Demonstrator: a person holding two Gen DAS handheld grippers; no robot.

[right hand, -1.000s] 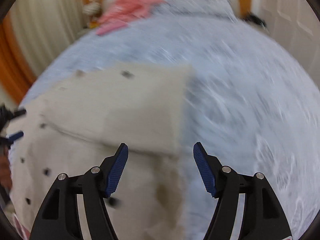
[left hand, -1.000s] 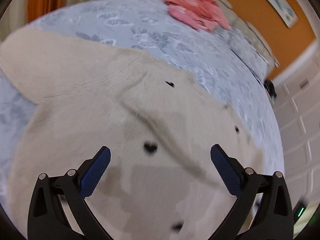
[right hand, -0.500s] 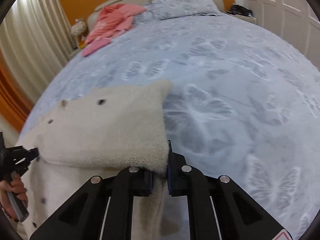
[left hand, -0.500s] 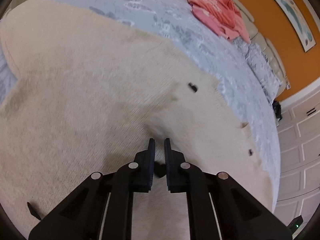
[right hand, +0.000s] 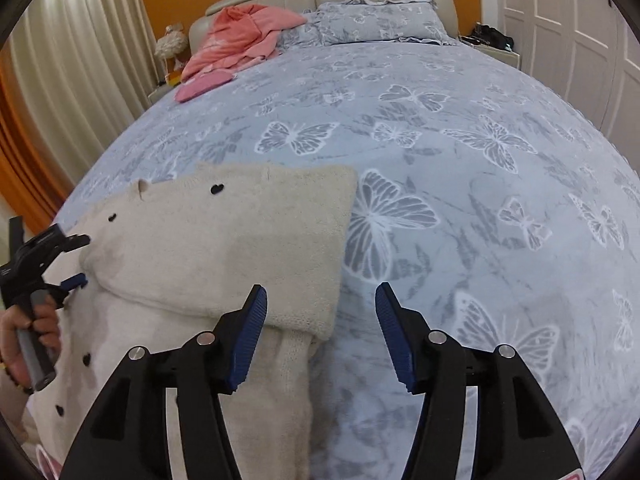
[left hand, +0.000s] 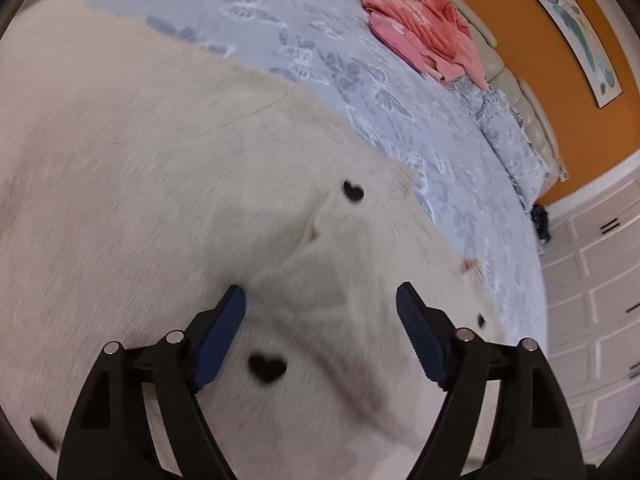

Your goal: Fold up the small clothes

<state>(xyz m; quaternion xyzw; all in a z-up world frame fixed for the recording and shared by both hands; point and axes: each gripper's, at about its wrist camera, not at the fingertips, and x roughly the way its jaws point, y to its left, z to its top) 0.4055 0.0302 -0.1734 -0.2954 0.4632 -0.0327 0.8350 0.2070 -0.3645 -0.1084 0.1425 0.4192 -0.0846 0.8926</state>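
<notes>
A cream knit sweater (left hand: pixel 160 184) with small black hearts lies on the blue butterfly bedspread (right hand: pixel 460 160). Its upper part is folded down over the body; the folded flap (right hand: pixel 240 240) shows in the right wrist view. My left gripper (left hand: pixel 320 312) is open and empty, close above the sweater near the fold. My right gripper (right hand: pixel 318 312) is open and empty, over the flap's right corner and the bedspread beside it. The left gripper also shows in the right wrist view (right hand: pixel 64 260), open at the flap's left edge.
A pink garment (right hand: pixel 240 36) lies at the head of the bed next to a pillow (right hand: pixel 380 20). White wardrobe doors (right hand: pixel 580 32) stand on the right, curtains (right hand: pixel 68 60) on the left. Bare bedspread spreads right of the sweater.
Half a second ago both grippers were shut on the sweater's folded edge. Both have opened and let go, and the flap now rests flat on the sweater.
</notes>
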